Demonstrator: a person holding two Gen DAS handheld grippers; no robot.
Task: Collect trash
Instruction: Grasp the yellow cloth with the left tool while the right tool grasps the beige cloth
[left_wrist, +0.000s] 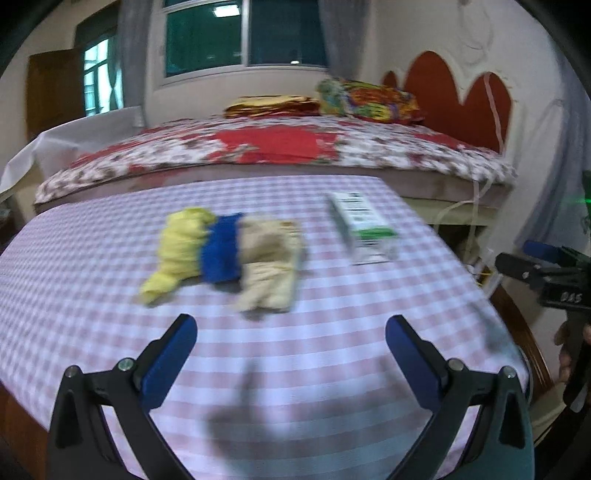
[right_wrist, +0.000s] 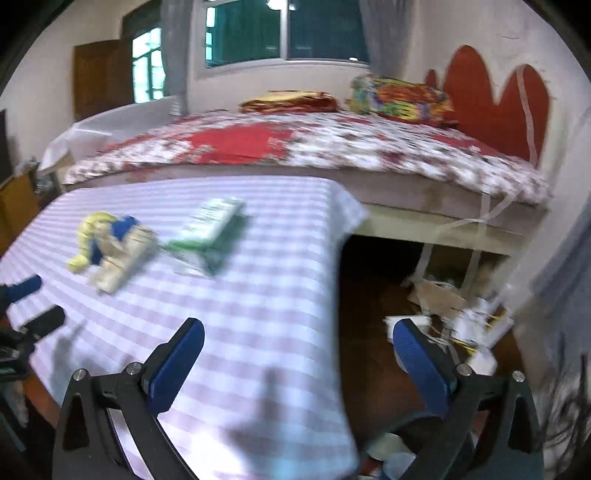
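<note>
Meanwhile both grippers, left gripper (left_wrist: 291, 328) and right gripper (right_wrist: 298, 332), hover with fingers spread (empty) above the counter (left_wrist: 314, 362), short of the crumpled cloths (left_wrist: 229, 254) and carton (left_wrist: 365, 225).

Bright overhead light, soft shadows, motion blur, fisheye-warped edges.

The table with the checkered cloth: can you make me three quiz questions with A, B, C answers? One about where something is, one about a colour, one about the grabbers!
1. Where is the green-and-white box?
A. on the bed
B. on the table
C. on the floor

2. What colour is the middle cloth in the bundle?
A. blue
B. red
C. black

3. How are the two grippers?
A. both open
B. both shut
C. both holding a cloth

Answers: B, it lies on the checkered cloth; A, blue sits between yellow and beige; A, the left gripper and right gripper have fingers wide apart with nothing between.
</note>
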